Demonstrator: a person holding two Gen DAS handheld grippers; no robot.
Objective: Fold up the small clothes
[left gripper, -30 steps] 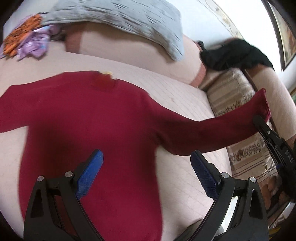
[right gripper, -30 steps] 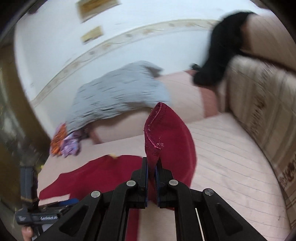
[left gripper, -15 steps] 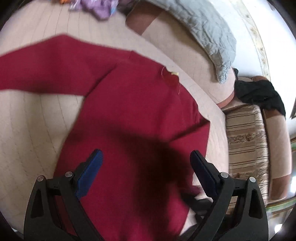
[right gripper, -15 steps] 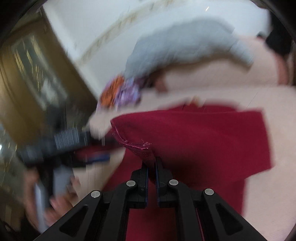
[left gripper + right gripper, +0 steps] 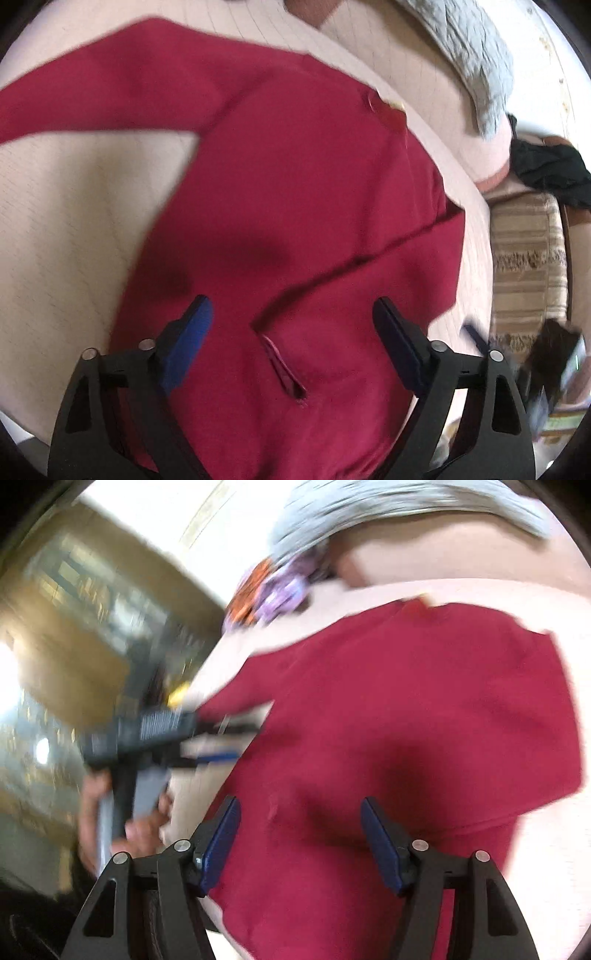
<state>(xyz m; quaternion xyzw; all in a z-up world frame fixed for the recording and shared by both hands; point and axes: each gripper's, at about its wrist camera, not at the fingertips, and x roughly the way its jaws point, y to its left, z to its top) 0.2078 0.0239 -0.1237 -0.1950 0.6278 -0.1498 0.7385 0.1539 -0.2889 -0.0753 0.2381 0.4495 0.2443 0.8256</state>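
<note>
A dark red long-sleeved top (image 5: 295,192) lies flat on a beige quilted sofa seat (image 5: 66,221). Its right sleeve is folded across the body, with the cuff (image 5: 284,369) lying near the middle. Its left sleeve (image 5: 92,96) is still spread out to the side. My left gripper (image 5: 291,332) is open and empty, just above the body and the folded cuff. My right gripper (image 5: 299,830) is open and empty above the top (image 5: 406,720). The left gripper also shows in the right wrist view (image 5: 210,738), at the top's left side.
A grey quilted cushion (image 5: 469,48) lies on the sofa back. A black garment (image 5: 546,173) rests on the striped armrest (image 5: 528,258). A purple and orange bundle of clothes (image 5: 273,587) lies at the far left of the seat.
My right gripper carried the right sleeve cuff across the body, laid it down and opened. My left gripper moved over the top's body and stayed open.
</note>
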